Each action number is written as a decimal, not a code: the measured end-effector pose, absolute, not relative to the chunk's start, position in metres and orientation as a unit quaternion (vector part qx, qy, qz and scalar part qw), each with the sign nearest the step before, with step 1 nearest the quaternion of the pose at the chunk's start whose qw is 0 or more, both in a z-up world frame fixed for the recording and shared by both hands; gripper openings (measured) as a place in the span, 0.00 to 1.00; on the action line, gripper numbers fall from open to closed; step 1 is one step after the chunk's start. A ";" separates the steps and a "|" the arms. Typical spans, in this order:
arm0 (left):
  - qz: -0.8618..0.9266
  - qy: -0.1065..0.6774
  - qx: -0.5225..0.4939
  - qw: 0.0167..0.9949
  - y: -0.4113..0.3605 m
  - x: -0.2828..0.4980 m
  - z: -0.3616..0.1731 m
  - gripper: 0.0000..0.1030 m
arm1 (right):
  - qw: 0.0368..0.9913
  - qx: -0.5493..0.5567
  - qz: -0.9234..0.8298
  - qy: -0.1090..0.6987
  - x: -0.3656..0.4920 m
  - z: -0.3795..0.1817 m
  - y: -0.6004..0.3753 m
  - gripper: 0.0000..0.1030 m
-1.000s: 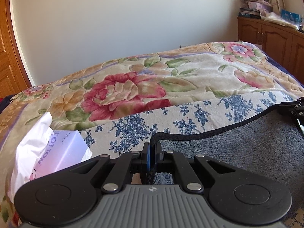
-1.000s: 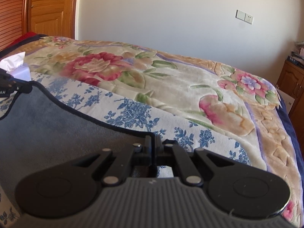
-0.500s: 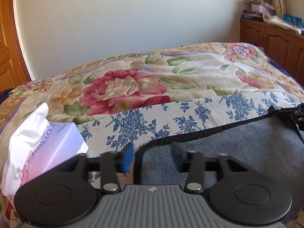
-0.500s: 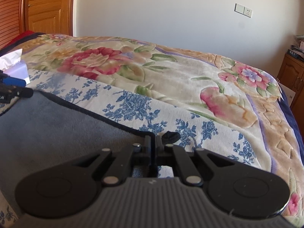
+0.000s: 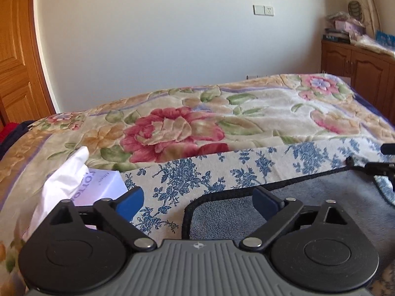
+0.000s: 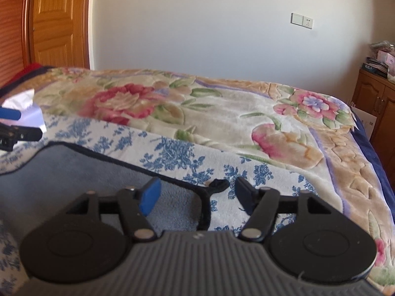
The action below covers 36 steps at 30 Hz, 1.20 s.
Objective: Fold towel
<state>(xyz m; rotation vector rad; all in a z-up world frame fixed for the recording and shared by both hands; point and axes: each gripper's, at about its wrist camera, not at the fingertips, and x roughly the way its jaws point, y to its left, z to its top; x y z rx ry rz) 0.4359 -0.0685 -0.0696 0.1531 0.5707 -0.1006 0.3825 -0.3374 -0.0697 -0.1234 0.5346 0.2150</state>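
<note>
Grey terry towel with black piping (image 5: pixel 308 204): laid left-right on bed | corners just beyond both hand-held grippers (image 5: pixel 197 201) (image 6: pixel 195 192) | jaws spread, nothing pinched

The left gripper (image 5: pixel 197 201) has its jaws spread wide, the blue pads (image 5: pixel 130 201) well apart and holding nothing; the right gripper (image 6: pixel 196 193) is likewise parted, gripping nothing; both point forward and level, side by side, each seeing the other's fingertips at its frame edge.

Left gripper (image 5: pixel 197 201) fingers spread above grey towel (image 5: pixel 308 202) corner.
</note>
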 end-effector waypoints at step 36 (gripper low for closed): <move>-0.053 0.236 0.079 0.967 -0.070 0.301 0.021 0.98 | 0.977 -0.019 0.099 0.186 0.260 0.013 -0.334 1.00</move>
